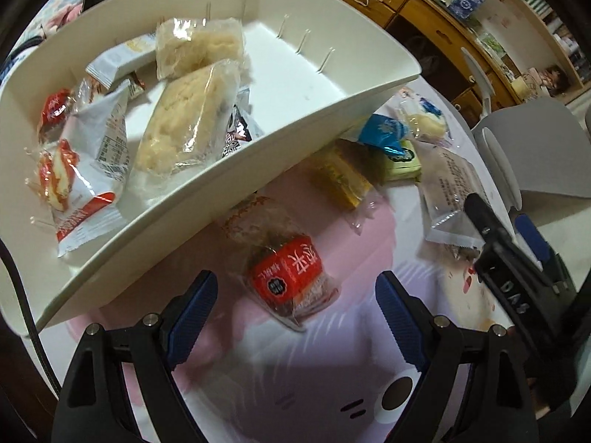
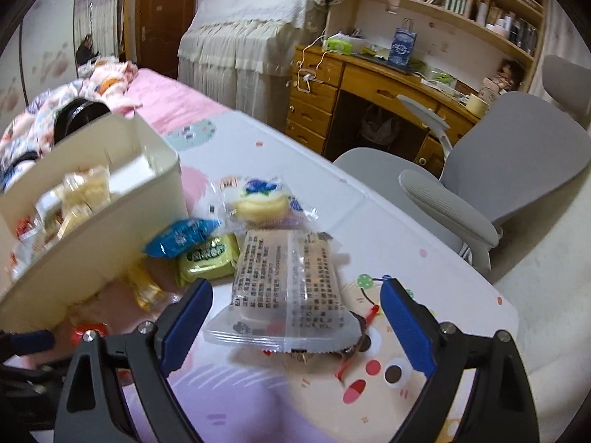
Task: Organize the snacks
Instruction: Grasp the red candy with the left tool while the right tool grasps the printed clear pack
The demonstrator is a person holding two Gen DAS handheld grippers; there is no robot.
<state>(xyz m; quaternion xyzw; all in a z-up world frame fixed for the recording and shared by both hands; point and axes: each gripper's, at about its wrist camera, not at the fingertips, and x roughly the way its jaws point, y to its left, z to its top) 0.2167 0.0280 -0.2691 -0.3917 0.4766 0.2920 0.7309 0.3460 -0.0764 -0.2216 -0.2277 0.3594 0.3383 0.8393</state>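
A red-labelled snack pack [image 1: 291, 277] lies on the pink patterned tablecloth between the fingers of my open left gripper [image 1: 295, 295], whose pads do not touch it. A white bin [image 1: 258, 155] just beyond holds several wrapped cakes and packets. In the right wrist view a clear packet with printed text [image 2: 288, 284] lies between the wide-apart fingers of my right gripper [image 2: 297, 291], untouched. Behind it are a blue packet [image 2: 181, 238], a green packet [image 2: 208, 256], a wrapped cake with blue topping [image 2: 260, 199] and a yellow pack [image 2: 146, 288] against the bin [image 2: 92, 258].
A grey office chair [image 2: 498, 170] stands close to the table's right edge. A wooden desk [image 2: 369, 81] with shelves lies beyond it, and a pink bed [image 2: 166, 99] behind the bin. My right gripper [image 1: 498, 217] shows at the right of the left wrist view.
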